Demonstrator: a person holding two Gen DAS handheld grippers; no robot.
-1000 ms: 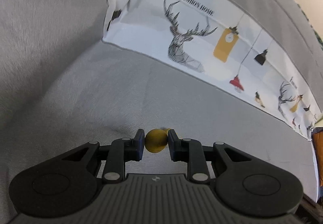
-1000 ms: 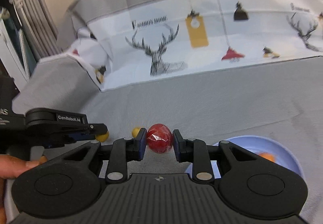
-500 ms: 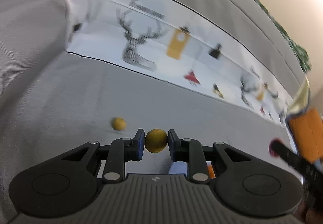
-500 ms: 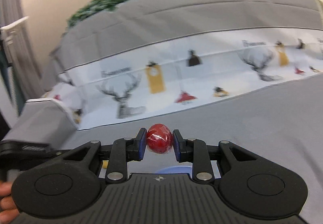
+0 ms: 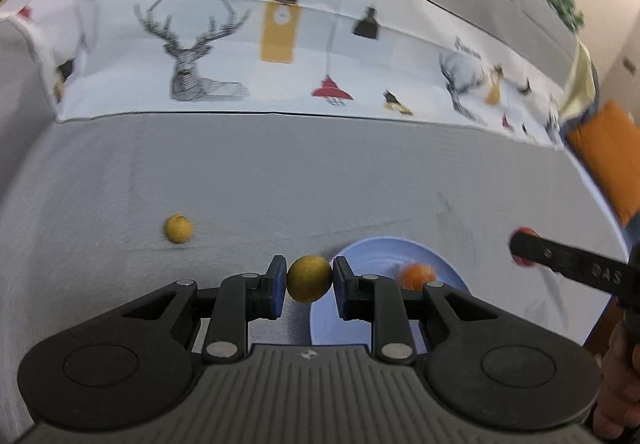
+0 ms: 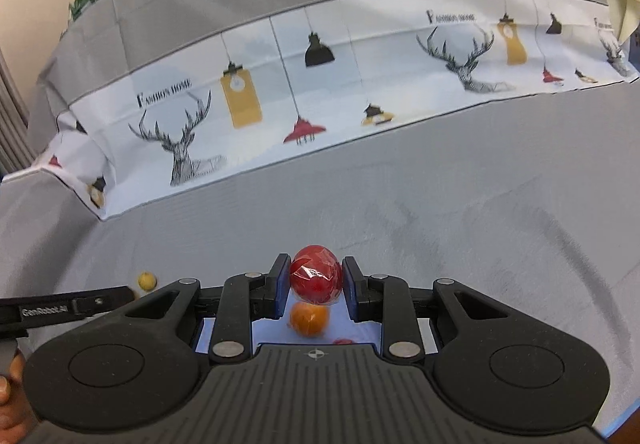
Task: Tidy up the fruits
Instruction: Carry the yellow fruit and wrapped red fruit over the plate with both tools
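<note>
Both jaws loaded: left gripper [image 5: 310, 282] pinches yellow fruit [image 5: 309, 278] just left of blue plate [image 5: 368, 256]; right gripper [image 6: 316, 284] grips red fruit [image 6: 316, 280] above plate w/ orange fruit [image 6: 309, 318]. Lower close to plate before releasing, else it rolls.

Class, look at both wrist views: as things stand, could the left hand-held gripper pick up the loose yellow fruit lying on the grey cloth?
Probably not yet. The left hand-held gripper is shut on a yellow fruit, so it has no room. The loose yellow fruit lies in the open on the grey cloth, unobstructed.
</note>
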